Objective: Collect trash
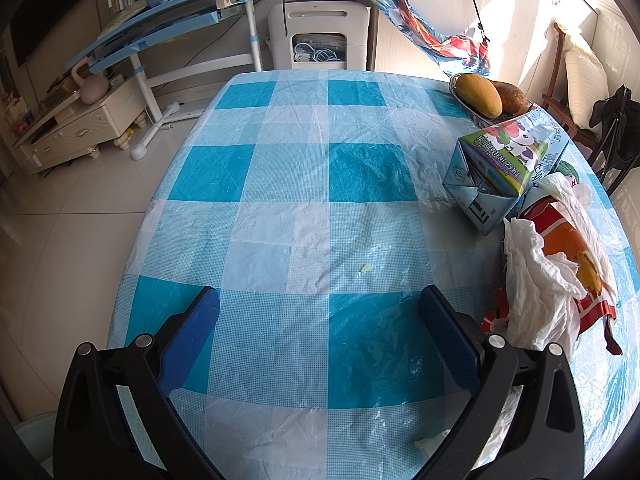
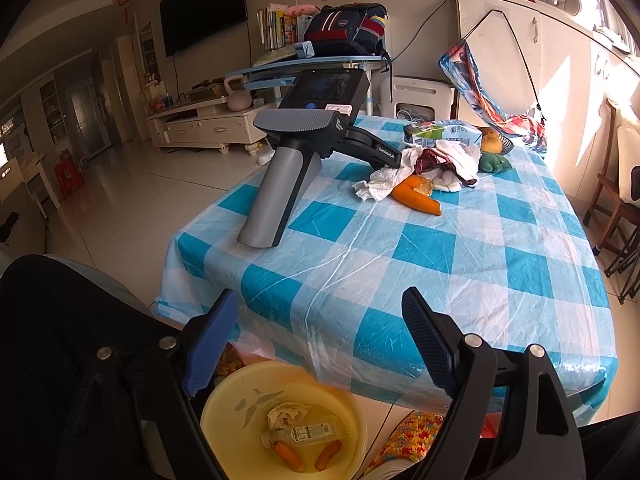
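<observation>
My left gripper [image 1: 320, 304] is open and empty, resting low over the blue checked table [image 1: 280, 216]; its whole body [image 2: 308, 148] stands on the table in the right wrist view. To its right lie a milk carton [image 1: 500, 172], crumpled white tissue [image 1: 536, 280] and a red-orange wrapper [image 1: 576, 256]. A small yellow crumb [image 1: 365, 268] lies ahead of it. My right gripper [image 2: 320, 316] is open and empty, above a yellow basin [image 2: 248, 396] on the floor holding a small bottle [image 2: 308, 434], tissue and orange pieces. An orange carrot-shaped piece [image 2: 416, 198] lies by the trash pile [image 2: 436, 164].
A bowl with mangoes [image 1: 480, 94] stands at the table's far right, beside a green toy [image 2: 494, 163]. A blue desk [image 1: 160, 36] and a white appliance [image 1: 320, 36] stand beyond the table. A chair [image 2: 612, 208] stands at the right. A crocheted cloth [image 2: 408, 436] lies by the basin.
</observation>
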`<state>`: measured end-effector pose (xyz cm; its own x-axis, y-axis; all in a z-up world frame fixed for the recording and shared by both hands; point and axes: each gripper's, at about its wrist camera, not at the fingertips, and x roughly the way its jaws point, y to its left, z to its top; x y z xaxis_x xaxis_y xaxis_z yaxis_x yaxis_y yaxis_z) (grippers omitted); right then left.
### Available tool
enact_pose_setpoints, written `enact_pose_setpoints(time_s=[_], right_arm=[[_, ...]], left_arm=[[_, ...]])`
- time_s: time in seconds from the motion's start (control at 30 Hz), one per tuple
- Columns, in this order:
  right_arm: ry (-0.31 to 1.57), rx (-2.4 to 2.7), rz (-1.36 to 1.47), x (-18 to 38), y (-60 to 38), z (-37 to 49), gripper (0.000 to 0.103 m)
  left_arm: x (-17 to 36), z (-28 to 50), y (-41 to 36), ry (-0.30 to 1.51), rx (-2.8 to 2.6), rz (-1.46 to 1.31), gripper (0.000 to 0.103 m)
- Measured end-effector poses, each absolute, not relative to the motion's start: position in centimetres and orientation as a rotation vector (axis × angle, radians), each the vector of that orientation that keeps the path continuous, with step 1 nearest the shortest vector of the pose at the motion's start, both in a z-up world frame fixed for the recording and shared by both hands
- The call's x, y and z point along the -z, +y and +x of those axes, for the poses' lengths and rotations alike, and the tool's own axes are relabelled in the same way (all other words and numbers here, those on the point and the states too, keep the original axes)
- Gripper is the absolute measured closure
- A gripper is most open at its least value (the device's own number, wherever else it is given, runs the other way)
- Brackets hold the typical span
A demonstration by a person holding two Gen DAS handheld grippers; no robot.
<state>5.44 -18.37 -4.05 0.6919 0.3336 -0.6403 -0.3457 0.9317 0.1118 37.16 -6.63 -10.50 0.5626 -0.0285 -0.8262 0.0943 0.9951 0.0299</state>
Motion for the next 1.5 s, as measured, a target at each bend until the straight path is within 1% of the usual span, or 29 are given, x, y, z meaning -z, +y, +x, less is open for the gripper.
enact_pose_setpoints(time_s=[1.5], right_arm=[[0.706, -0.375, -0.015, 3.90, -18.76, 5.33, 0.023]], left_arm=[[10.52, 37.17, -6.63, 0.971, 0.072, 0.073, 0.007]])
